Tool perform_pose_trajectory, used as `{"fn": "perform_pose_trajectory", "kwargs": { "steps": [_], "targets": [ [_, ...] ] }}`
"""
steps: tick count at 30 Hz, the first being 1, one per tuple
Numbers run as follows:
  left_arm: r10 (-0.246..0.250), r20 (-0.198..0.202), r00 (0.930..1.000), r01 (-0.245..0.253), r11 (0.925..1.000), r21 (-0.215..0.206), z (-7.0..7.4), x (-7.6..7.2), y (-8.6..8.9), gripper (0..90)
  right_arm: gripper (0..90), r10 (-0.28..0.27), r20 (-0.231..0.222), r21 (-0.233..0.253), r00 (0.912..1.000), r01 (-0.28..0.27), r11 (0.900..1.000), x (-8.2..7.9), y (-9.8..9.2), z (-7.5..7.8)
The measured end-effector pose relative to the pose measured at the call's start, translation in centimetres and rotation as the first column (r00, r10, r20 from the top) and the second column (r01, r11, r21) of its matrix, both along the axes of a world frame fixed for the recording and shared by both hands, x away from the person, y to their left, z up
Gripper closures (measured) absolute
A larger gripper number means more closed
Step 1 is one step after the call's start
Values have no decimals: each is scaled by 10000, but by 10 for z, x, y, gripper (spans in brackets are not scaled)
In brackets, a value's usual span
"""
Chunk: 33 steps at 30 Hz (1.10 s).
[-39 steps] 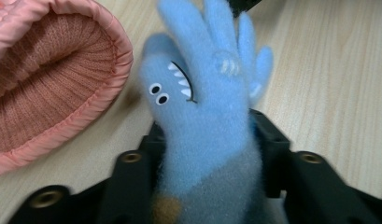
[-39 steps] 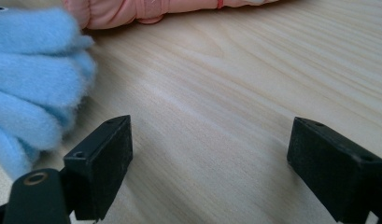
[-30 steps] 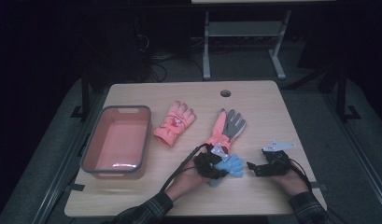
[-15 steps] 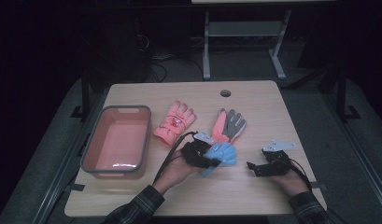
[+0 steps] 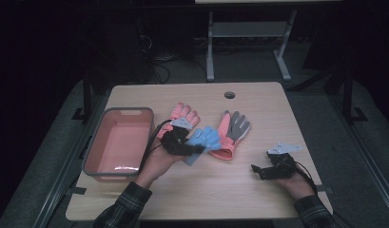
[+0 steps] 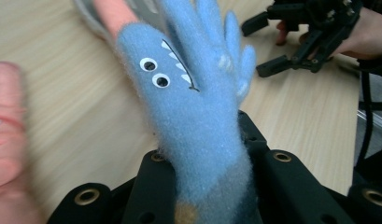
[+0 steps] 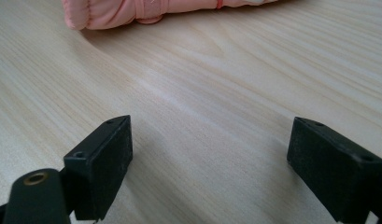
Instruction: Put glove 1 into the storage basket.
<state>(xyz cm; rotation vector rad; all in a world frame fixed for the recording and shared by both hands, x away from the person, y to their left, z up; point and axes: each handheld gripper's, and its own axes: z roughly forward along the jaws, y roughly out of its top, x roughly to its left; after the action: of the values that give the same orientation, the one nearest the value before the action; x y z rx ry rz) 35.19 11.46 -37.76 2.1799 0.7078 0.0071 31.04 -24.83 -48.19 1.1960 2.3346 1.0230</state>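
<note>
- My left gripper (image 5: 194,149) is clamping the cuff of a blue knit glove (image 5: 205,139) with googly eyes and a toothy grin; in the left gripper view its fingers are pointing away from the jaws.
- I am holding that glove just above the table (image 5: 239,190), between the pink bin (image 5: 117,142) and the orange-and-grey ski glove (image 5: 231,133), overlapping that glove's cuff edge.
- A second orange ski glove (image 5: 182,113) is lying just behind my left gripper.
- My right gripper (image 5: 258,171) is resting on the table well right of the bin, jaws spread apart, holding nothing.
</note>
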Motion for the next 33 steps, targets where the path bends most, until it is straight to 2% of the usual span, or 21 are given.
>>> {"fn": "perform_pose_trajectory", "kwargs": {
  "steps": [5, 9, 19, 27, 28, 30, 33],
  "targets": [
    [425, 75, 9991, -424, 9991, -87, 10, 4, 20, 733, 136, -4, 4, 1, 10000, 4, 10000, 0, 0, 0],
    [748, 211, 9970, -750, 9971, 98, 16, 6, 37, 733, 136, -1, 5, -2, 10000, 1, 10000, 0, 0, 0],
    [1762, 408, 9835, -1774, 9837, 281, 27, 11, 88, 734, 136, -3, 7, -1, 10000, 3, 10000, 0, 0, 0],
    [2873, 423, 9569, -2887, 9568, 344, 28, 10, 136, 734, 133, 9, -6, -5, 10000, -9, 10000, 0, 0, 0],
    [3081, 382, 9506, -3092, 9505, 296, 27, 9, 141, 734, 133, 8, -11, -4, 10000, -8, 10000, 0, 0, 0],
    [3299, 376, 9433, -3315, 9421, 503, 24, 9, 153, 733, 131, 17, -9, 0, 10000, -17, 10000, 0, 0, 0],
    [3745, 316, 9267, -3758, 9236, 752, 16, 10, 169, 733, 131, 22, -4, -2, 10000, -22, 10000, 0, 0, 0]
  ]
}}
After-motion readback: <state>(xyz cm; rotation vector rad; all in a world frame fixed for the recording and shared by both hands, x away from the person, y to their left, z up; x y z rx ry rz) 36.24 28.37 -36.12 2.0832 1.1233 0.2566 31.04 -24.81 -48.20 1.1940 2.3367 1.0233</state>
